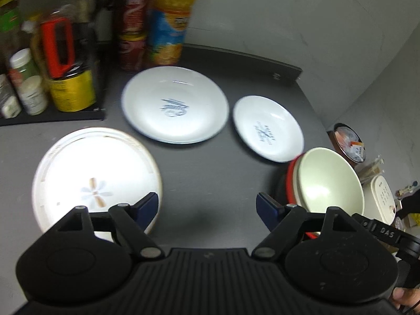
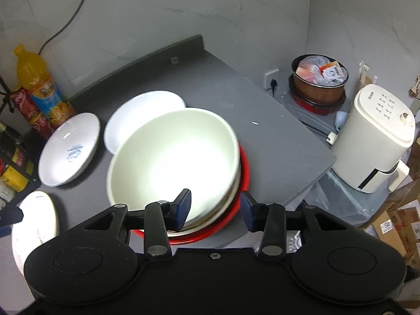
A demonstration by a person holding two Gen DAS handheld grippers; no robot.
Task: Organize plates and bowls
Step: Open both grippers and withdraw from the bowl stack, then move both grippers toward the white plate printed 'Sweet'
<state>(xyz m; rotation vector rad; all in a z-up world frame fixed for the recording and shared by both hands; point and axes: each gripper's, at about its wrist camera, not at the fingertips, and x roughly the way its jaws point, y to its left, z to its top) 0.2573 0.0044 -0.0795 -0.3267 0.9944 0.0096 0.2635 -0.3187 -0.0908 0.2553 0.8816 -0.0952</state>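
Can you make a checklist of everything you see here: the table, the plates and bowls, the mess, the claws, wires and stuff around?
Surface: dark grey table.
Job's things: cream bowl stacked in red bowl; big white plate; small white plate; flower plate.
Clutter: juice bottle, red cans, jars.
Claws: left claw open, empty; right claw open around the stacked bowls' near rim.
Cables: black cable on wall.
Surroundings: cream appliance, pot, boxes.

Two wrist views above shared countertop (image 1: 204, 183)
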